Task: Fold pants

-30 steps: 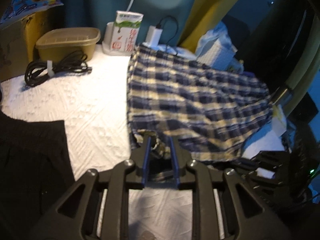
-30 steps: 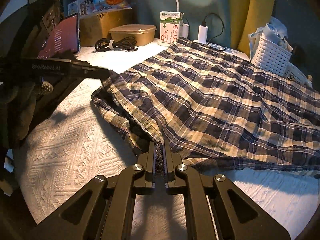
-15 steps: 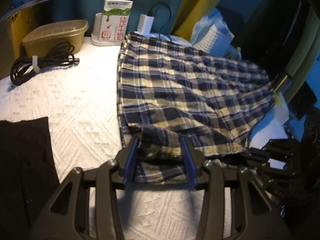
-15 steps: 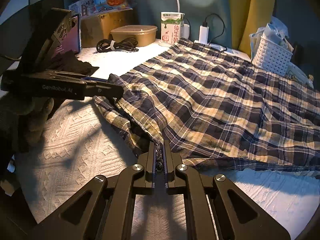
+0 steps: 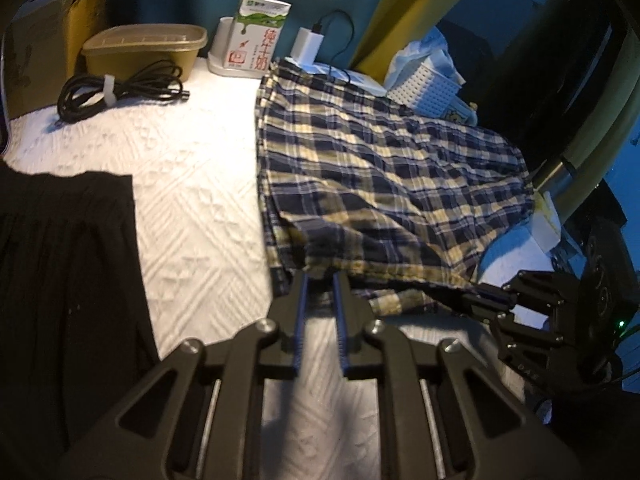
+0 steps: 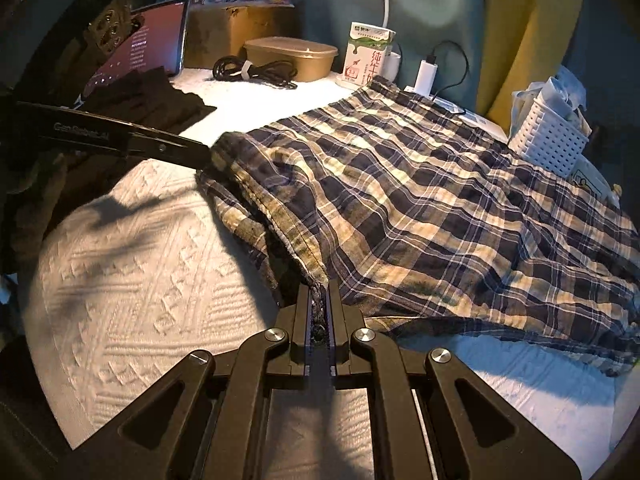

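White textured bedding carries the plaid pants across centre frame. Right gripper pinches their near hem; left gripper, fingers slightly apart, straddles another hem corner. That loose hold could slip, skewing the fold.

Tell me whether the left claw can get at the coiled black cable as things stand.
Probably yes: the left claw sits at the plaid pants, and only bare white bedding lies between it and the cable.
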A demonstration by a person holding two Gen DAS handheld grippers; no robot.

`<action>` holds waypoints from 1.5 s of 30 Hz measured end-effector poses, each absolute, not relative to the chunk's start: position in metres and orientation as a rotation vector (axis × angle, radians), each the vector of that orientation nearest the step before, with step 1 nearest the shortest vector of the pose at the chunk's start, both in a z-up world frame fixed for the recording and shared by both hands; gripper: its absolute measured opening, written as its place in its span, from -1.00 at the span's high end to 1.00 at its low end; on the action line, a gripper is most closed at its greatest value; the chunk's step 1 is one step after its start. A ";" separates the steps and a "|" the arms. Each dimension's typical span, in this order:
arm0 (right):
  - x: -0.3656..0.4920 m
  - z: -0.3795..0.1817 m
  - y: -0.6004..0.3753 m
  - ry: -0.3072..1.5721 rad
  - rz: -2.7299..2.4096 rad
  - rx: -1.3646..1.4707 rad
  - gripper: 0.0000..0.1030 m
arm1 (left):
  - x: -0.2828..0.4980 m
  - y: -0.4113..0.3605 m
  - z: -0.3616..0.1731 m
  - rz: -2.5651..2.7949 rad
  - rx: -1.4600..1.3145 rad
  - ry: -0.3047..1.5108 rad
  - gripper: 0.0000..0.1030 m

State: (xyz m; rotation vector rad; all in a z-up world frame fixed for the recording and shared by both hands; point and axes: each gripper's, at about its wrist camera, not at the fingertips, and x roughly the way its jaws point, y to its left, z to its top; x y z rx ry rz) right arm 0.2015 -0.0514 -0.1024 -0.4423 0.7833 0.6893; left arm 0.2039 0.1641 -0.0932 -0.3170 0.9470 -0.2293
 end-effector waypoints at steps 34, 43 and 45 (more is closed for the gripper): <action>0.211 -0.093 -0.056 0.815 0.778 -0.421 0.80 | 0.205 0.169 -0.099 -0.189 -0.299 0.981 0.95; 0.198 -0.085 -0.059 0.837 0.805 -0.496 0.82 | 0.216 0.189 -0.101 -0.169 -0.350 1.017 0.87; 0.196 -0.085 -0.063 0.855 0.812 -0.492 0.81 | 0.213 0.199 -0.096 -0.113 -0.331 1.020 0.85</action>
